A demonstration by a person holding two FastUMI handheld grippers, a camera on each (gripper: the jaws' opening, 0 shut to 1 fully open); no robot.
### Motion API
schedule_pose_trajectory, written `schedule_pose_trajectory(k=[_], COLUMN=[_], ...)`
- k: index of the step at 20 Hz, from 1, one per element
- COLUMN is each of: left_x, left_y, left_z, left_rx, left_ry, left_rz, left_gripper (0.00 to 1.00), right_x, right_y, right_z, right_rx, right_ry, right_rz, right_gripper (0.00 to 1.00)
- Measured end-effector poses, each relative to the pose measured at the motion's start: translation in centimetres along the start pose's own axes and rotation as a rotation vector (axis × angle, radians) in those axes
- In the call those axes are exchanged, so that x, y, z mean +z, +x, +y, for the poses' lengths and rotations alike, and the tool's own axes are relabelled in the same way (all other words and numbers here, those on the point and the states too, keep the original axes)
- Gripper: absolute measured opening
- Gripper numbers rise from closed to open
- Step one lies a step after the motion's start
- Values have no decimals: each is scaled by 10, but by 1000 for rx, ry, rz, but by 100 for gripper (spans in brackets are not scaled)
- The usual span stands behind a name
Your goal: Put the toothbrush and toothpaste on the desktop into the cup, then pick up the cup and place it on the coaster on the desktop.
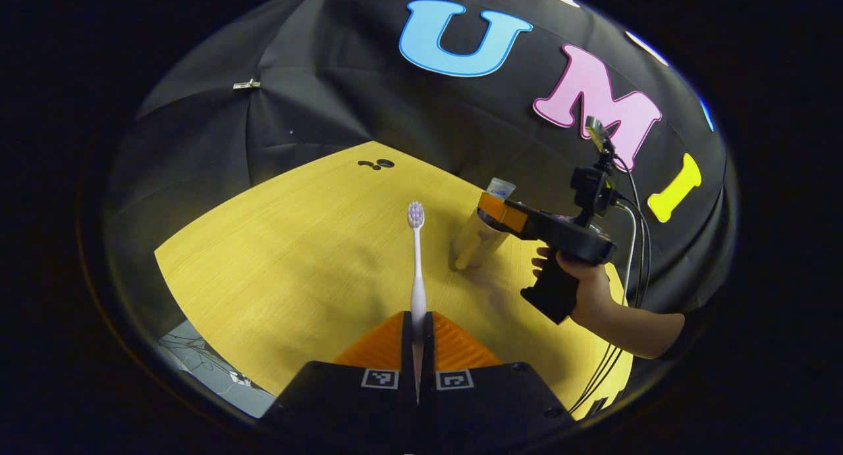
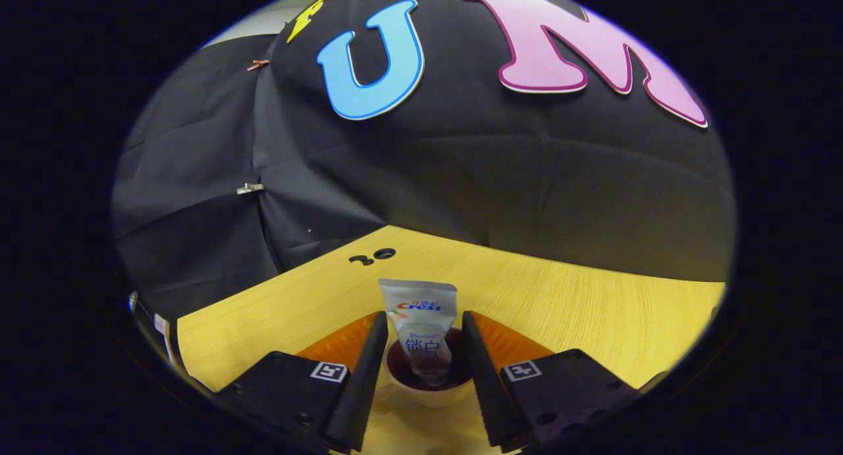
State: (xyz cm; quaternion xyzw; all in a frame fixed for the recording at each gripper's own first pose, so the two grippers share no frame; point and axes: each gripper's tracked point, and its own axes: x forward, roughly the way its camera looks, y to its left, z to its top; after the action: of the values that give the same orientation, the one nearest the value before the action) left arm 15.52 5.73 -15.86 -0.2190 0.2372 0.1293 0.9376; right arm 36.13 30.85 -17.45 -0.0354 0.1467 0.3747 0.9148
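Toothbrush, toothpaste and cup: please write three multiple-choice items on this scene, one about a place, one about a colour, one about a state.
1. Where is the toothpaste?
A. Flat on the desktop
B. Standing in the cup
C. Between the left gripper's fingers

2. What colour is the handle of the toothbrush?
A. White
B. Green
C. Black

3. What is the state of the right gripper?
A. Shut on the toothbrush
B. Shut on the cup
C. Open, a finger on each side of the toothpaste

Answers:
1 B: in the right gripper view the tube's lower end sits inside the cup.
2 A: in the left gripper view the handle is white, with pale purple bristles.
3 C: gaps show between both fingers and the tube, while the left gripper is shut on the toothbrush.
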Motion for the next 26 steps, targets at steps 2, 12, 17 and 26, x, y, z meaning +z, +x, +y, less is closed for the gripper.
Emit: schedule_pose_trajectory(k=[2,12,17,26], left_x=[1,65,106,159], left_y=[0,7,21,91], left_z=[-7,-79,-117,-156], left_rx=[-11,-155,-234,-301], left_ry=[-2,98,117,226], left_rz=[-12,-211,-304,-473], left_gripper=[6,6,6,6], right_x=[13,48,58,50], right_y=[-13,-96,-142,-209], right_z=[-3,-57,-104,-165], right_rx=[-7,-94,-196,-357], right_ry=[-7,-8,-2,25], right_rz=[-22,-85,-100,-92], right_gripper=[84,98,98,98])
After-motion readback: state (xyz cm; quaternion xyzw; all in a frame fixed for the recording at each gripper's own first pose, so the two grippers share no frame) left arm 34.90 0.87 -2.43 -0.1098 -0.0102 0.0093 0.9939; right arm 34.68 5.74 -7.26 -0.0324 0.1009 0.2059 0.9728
